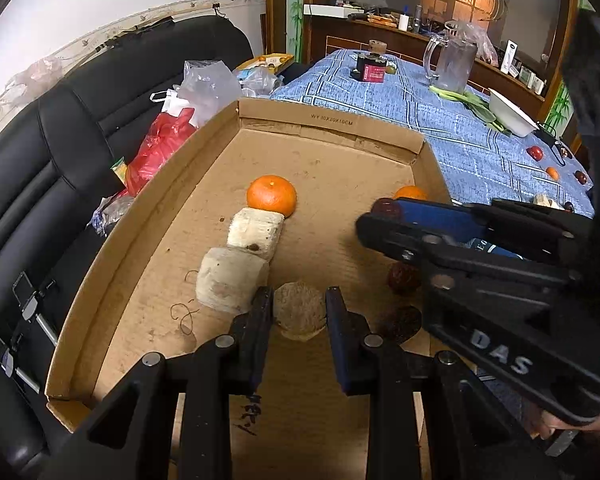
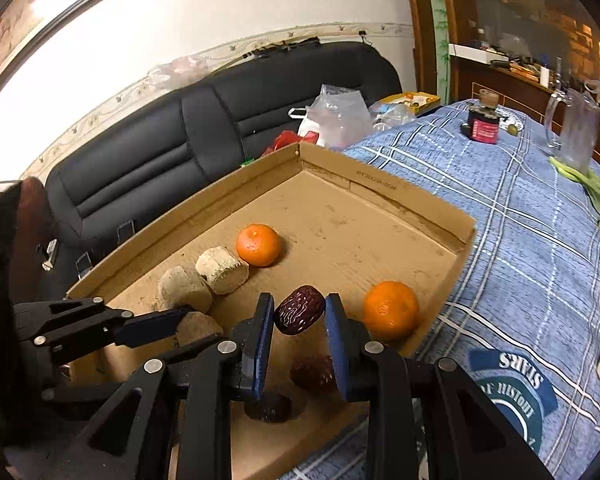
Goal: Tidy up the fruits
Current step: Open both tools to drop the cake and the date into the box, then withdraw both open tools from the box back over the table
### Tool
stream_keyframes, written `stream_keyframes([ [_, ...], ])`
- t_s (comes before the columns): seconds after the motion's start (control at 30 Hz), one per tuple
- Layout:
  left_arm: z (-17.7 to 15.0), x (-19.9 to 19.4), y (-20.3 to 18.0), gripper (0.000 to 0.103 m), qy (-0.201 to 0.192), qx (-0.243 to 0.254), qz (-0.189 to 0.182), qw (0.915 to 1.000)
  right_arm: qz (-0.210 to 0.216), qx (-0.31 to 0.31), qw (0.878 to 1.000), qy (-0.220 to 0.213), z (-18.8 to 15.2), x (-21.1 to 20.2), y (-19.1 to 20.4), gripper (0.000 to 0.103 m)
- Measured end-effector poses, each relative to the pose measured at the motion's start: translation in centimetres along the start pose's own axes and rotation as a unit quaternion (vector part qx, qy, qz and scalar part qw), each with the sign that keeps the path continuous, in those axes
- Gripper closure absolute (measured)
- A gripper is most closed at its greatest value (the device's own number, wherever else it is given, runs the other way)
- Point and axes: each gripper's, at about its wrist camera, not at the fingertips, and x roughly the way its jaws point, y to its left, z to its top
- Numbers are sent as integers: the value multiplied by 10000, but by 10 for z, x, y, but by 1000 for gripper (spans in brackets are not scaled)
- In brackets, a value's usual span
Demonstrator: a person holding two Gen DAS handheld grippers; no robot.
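A shallow cardboard tray [image 1: 324, 124] [image 2: 384, 184] lies on the blue cloth. In it are two oranges [image 1: 271, 195] [image 2: 258, 245] [image 2: 391, 310], two pale cut chunks in a row [image 1: 255, 230] [image 2: 222, 270], and two dark red dates on the floor [image 2: 314, 374]. My left gripper [image 1: 299, 308] is shut on a third pale chunk [image 1: 300, 306], low over the tray floor. My right gripper [image 2: 299, 314] is shut on a wrinkled dark red date [image 2: 299, 309], held above the tray's near right part. In the left wrist view the right gripper [image 1: 384, 210] reaches in from the right.
More dates and an orange [image 1: 552, 172] lie on the blue checked cloth [image 1: 480, 148]. A white bowl [image 1: 508, 110], a glass mug [image 1: 452, 62] and a dark jar [image 1: 374, 68] stand farther back. A black sofa [image 2: 172, 140] with plastic bags [image 1: 168, 140] lies left of the tray.
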Motion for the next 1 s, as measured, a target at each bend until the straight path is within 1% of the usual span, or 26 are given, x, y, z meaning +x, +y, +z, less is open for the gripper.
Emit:
stream_keyframes([
  [0.17, 0, 2, -1, 77, 22, -7, 28, 10000, 46, 83, 9999, 130, 0, 15, -4, 74],
  [0.27, -1, 4, -2, 77, 28, 0, 110, 9999, 25, 68, 9998, 211, -3, 22, -4, 73],
  [0.3, -1, 4, -1, 74, 31, -7, 134, 9999, 43, 89, 9998, 199, -3, 23, -5, 73],
  [0.33, -1, 4, -1, 64, 36, -32, 134, 9999, 78, 119, 9998, 150, -4, 21, -6, 71],
  [0.37, -1, 4, 0, 56, 35, -60, 124, 9999, 117, 182, 9997, 131, -4, 20, -7, 62],
  [0.4, -1, 2, 1, 41, 5, -102, 111, 9999, 178, 269, 9994, 93, -4, 16, -9, 57],
  [0.43, -1, 0, 2, 34, -54, -139, 113, 9998, 222, 312, 9993, 32, -4, 12, -9, 47],
  [0.47, -1, -2, 3, 33, -103, -159, 134, 9997, 229, 320, 9992, -48, -4, 8, -8, 46],
  [0.67, 2, -10, 0, 28, -269, -226, 236, 9991, -49, 235, 9990, -384, -8, -30, -7, 46],
  [0.73, 4, -15, -5, 27, -375, -244, 269, 9986, -264, 291, 9978, -533, -14, -49, -13, 44],
  [0.77, 6, -16, -8, 27, -422, -245, 259, 9985, -371, 340, 9969, -598, -17, -57, -17, 39],
  [0.83, 8, -20, -18, 20, -504, -202, 248, 9982, -631, 458, 9941, -760, -27, -77, -27, 33],
  [0.93, 12, -28, -37, 19, -666, -80, 155, 9976, -968, 605, 9897, -864, -38, -101, -44, 31],
  [1.0, 14, -31, -49, 18, -739, 4, 147, 9972, -1082, 766, 9867, -938, -44, -115, -56, 31],
])
